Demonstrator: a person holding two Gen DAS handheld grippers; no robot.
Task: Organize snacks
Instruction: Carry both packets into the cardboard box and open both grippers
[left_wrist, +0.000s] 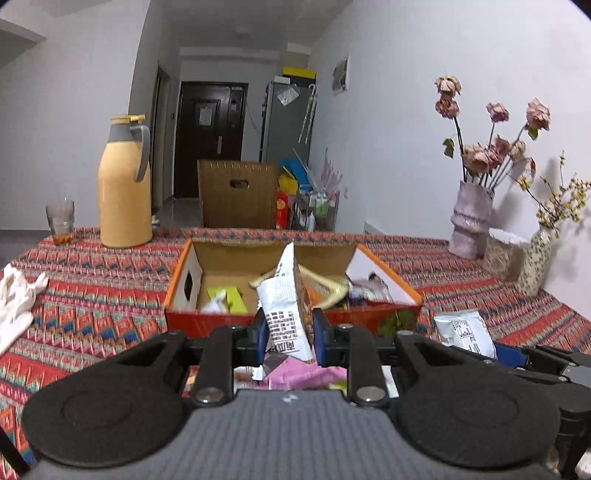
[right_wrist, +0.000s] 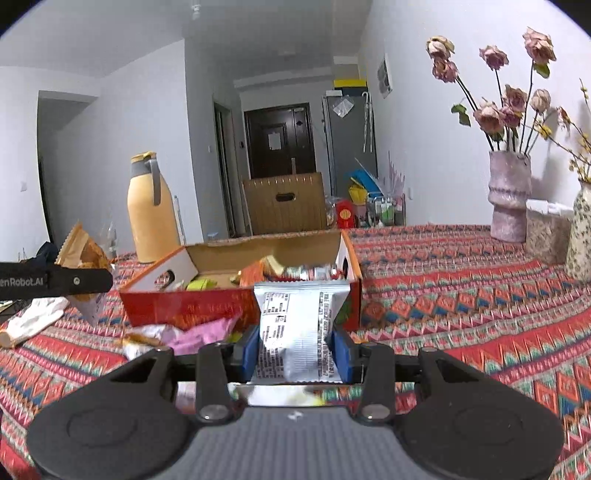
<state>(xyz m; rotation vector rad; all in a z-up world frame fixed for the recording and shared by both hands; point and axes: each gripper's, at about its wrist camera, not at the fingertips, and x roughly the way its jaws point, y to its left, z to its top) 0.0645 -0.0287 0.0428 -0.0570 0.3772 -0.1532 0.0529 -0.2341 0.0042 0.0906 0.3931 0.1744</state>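
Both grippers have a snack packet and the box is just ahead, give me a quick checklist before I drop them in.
1. Left gripper holding its orange-and-white packet: ok, the fingers pinch its lower end.
2. Right gripper holding its white packet: ok, clamped on both sides.
3. Open box ready: ok, flaps up, top open.
4. Room inside the box: cannot tell; snacks already lie in it, its right side looks fuller.
5. Grippers clear of each other: ok, side by side and apart.
6. Loose snacks left to sort: not ok, a pink packet lies on the tablecloth in front of the box.
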